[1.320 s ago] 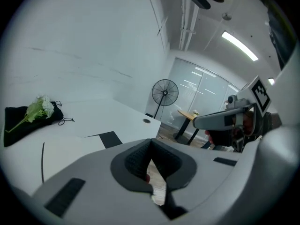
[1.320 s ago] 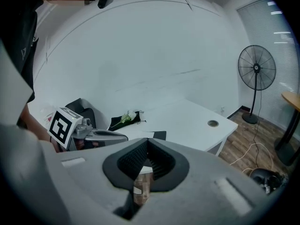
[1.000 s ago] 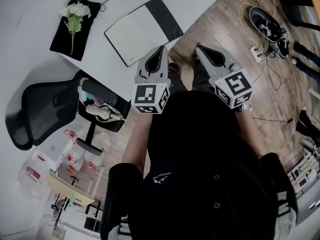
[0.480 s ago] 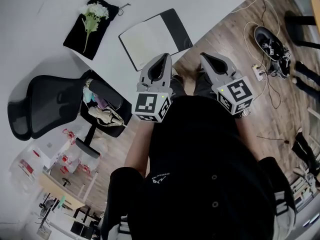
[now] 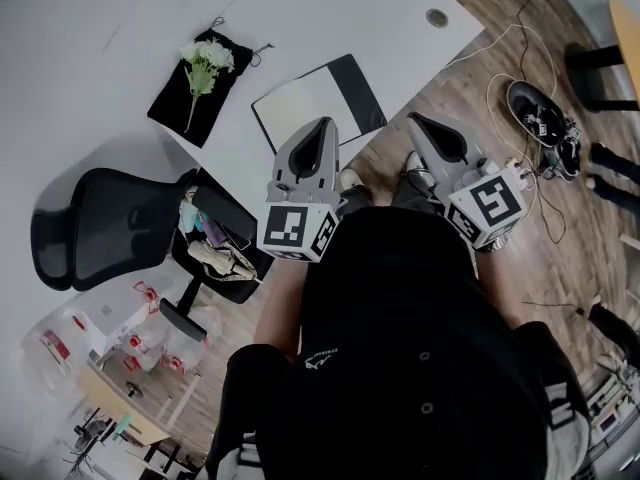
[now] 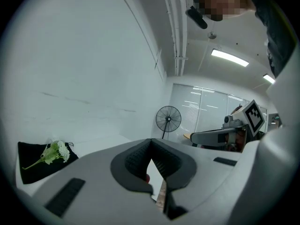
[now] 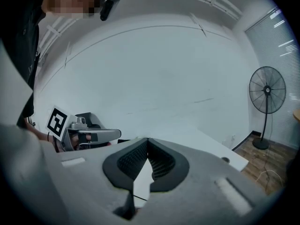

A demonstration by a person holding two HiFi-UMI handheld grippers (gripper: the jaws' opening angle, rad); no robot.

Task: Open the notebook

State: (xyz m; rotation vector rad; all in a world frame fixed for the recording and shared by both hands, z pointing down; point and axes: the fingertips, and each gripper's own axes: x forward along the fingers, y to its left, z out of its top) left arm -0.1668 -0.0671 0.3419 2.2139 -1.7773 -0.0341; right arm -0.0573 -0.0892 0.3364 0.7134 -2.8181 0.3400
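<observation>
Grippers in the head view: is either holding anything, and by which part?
Nothing is held. The left gripper and right gripper are both shut and empty; the notebook lies on the table, untouched.

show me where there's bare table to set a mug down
The widest bare patch of the table lies beyond the open notebook, between the black pouch with its flowers and the cable grommet. A narrower strip runs between pouch and notebook. The near edge is crowded: the notebook lies right at it.
</observation>
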